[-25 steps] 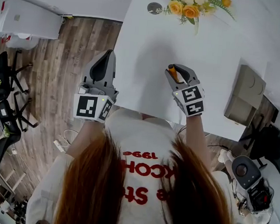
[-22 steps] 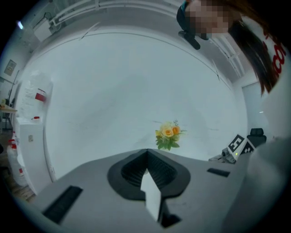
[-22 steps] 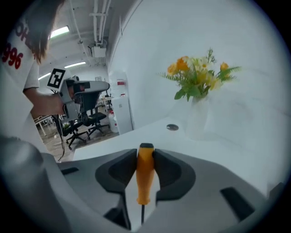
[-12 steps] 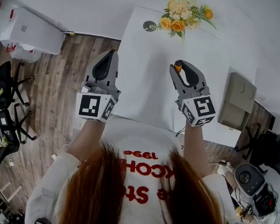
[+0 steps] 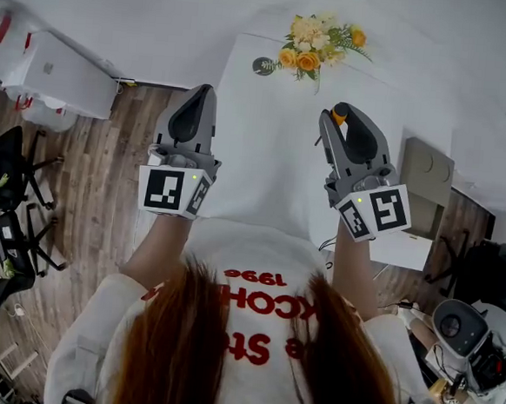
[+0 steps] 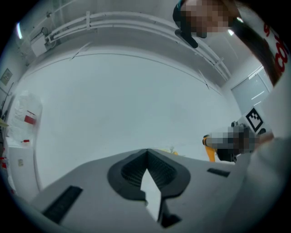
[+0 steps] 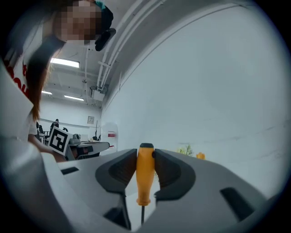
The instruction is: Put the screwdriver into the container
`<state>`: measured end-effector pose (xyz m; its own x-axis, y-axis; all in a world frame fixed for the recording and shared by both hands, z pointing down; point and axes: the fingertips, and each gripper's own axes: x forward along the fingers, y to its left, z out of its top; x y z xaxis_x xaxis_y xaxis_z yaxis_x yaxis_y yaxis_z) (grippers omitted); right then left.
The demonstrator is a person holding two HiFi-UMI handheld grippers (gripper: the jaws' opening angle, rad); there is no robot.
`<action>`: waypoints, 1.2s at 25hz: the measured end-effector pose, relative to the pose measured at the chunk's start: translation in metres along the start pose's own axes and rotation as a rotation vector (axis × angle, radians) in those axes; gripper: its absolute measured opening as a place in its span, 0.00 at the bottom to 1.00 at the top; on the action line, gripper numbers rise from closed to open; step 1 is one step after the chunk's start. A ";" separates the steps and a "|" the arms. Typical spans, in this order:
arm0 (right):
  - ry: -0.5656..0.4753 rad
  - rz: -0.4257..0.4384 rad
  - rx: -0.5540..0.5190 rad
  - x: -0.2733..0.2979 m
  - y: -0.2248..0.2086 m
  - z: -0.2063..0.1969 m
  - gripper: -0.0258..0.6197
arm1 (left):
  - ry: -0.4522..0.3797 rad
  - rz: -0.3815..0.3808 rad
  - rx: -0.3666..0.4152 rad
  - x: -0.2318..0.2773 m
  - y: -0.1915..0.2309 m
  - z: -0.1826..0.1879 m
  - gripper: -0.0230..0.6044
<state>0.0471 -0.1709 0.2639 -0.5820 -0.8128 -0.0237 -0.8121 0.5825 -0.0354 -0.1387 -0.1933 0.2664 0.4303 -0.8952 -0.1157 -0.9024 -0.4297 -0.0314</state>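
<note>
My right gripper is held up over the white table, shut on the orange handle of the screwdriver. In the right gripper view the handle stands upright between the pads, with the thin dark shaft pointing down toward the camera. A grey-beige box-like container sits on the table's right side, to the right of this gripper. My left gripper hovers over the table's left edge, shut with nothing in it; its tips meet in the left gripper view.
A bunch of yellow and white flowers and a small dark round object lie at the table's far end. Wooden floor, a white case and black chairs are to the left.
Both grippers have risen toward the camera. The right one has moved to the right with the screwdriver still in it. The table and flowers have shifted down in the frame.
</note>
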 end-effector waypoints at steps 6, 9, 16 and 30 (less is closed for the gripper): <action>-0.037 0.002 0.001 -0.002 0.002 0.013 0.23 | -0.008 -0.005 0.004 0.001 -0.002 0.004 0.05; -0.046 -0.014 0.006 -0.008 0.003 0.016 0.23 | -0.005 -0.022 0.002 0.000 -0.006 0.003 0.05; -0.059 -0.094 0.005 -0.037 -0.007 0.026 0.23 | -0.004 -0.115 -0.018 0.011 -0.036 0.003 0.05; -0.042 -0.423 0.012 -0.143 -0.035 0.024 0.23 | 0.009 -0.462 -0.100 0.047 -0.152 -0.011 0.05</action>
<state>0.1598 -0.0749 0.2447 -0.1952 -0.9797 -0.0457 -0.9782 0.1978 -0.0629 0.0190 -0.1714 0.2771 0.7869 -0.6083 -0.1036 -0.6100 -0.7922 0.0180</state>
